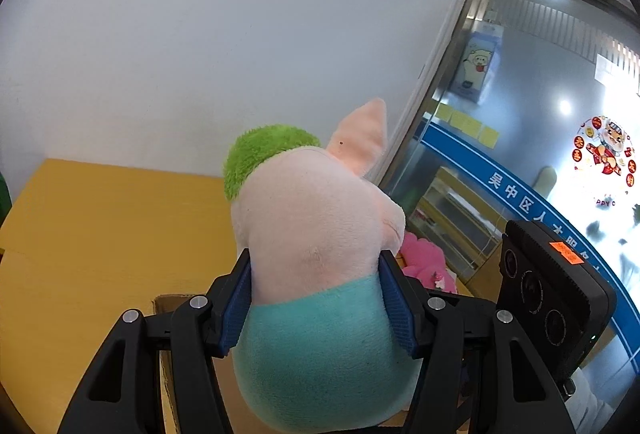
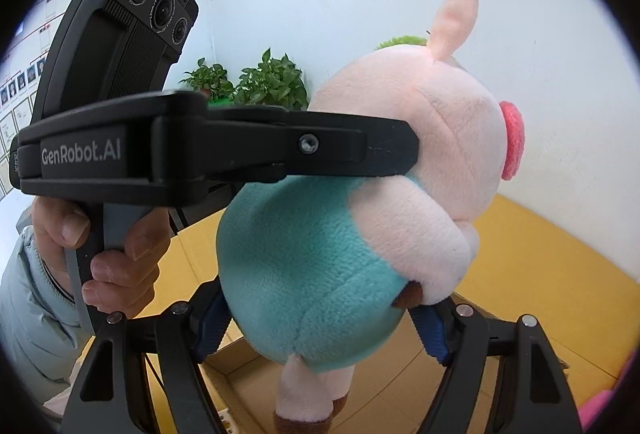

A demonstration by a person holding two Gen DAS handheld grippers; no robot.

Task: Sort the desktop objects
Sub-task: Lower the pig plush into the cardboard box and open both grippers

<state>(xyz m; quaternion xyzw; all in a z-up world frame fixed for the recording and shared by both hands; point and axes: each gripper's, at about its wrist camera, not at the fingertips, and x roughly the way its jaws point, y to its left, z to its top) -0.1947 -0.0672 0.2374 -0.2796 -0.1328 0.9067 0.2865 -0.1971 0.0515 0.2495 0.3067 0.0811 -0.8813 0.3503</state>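
Observation:
A plush pig [image 1: 316,234] with a pink head, green tuft and teal body is held in the air above the yellow table. My left gripper [image 1: 316,306] is shut on its waist, blue pads pressing both sides. In the right wrist view the pig [image 2: 320,254] fills the middle, and my right gripper [image 2: 324,326] has its blue pads against the teal lower body. The left gripper [image 2: 400,150] reaches in from the left and clamps the pig at the neck.
An open cardboard box [image 2: 240,374] sits below the pig on the yellow table [image 1: 100,234]. A bright pink plush [image 1: 424,262] lies at the right. Potted plants [image 2: 256,82] stand by the white wall. A glass door [image 1: 540,114] is at the right.

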